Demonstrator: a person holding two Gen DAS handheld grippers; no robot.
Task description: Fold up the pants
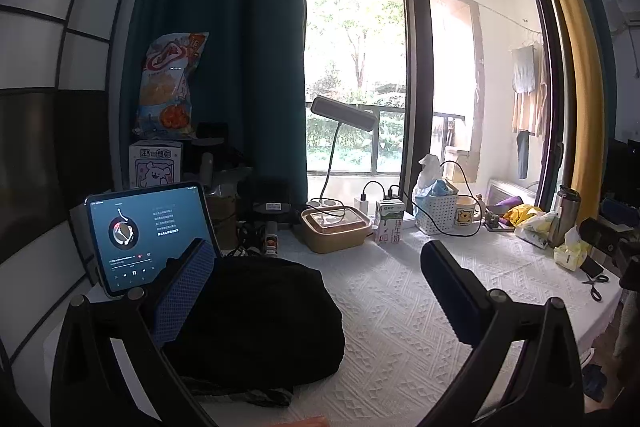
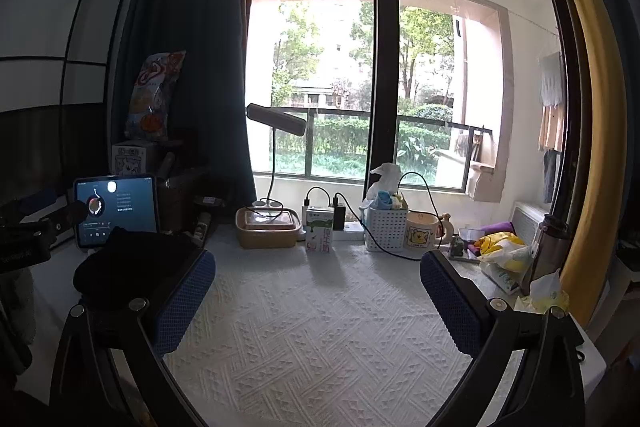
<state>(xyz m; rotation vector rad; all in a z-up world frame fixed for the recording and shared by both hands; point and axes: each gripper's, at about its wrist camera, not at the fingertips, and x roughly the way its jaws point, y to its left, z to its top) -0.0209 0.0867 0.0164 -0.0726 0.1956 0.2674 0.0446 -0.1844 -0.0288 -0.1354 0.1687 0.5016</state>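
Note:
The black pants (image 1: pixel 256 319) lie in a compact folded bundle on the white textured tablecloth (image 1: pixel 400 327), at the left of the table. My left gripper (image 1: pixel 316 287) is open and empty, held above the bundle's right edge, with its left finger over the pants. In the right wrist view the pants (image 2: pixel 136 259) sit at the far left, just beyond the left finger. My right gripper (image 2: pixel 318 299) is open and empty over bare tablecloth (image 2: pixel 320 327), to the right of the pants.
A tablet (image 1: pixel 148 235) stands behind the pants. Along the window stand a lunch box (image 1: pixel 334 229), desk lamp (image 1: pixel 344 113), milk carton (image 1: pixel 389 221), white basket (image 1: pixel 436 213), mug (image 1: pixel 466 217) and charger cables. A thermos (image 1: pixel 562 215), bags and scissors (image 1: pixel 596 285) lie right.

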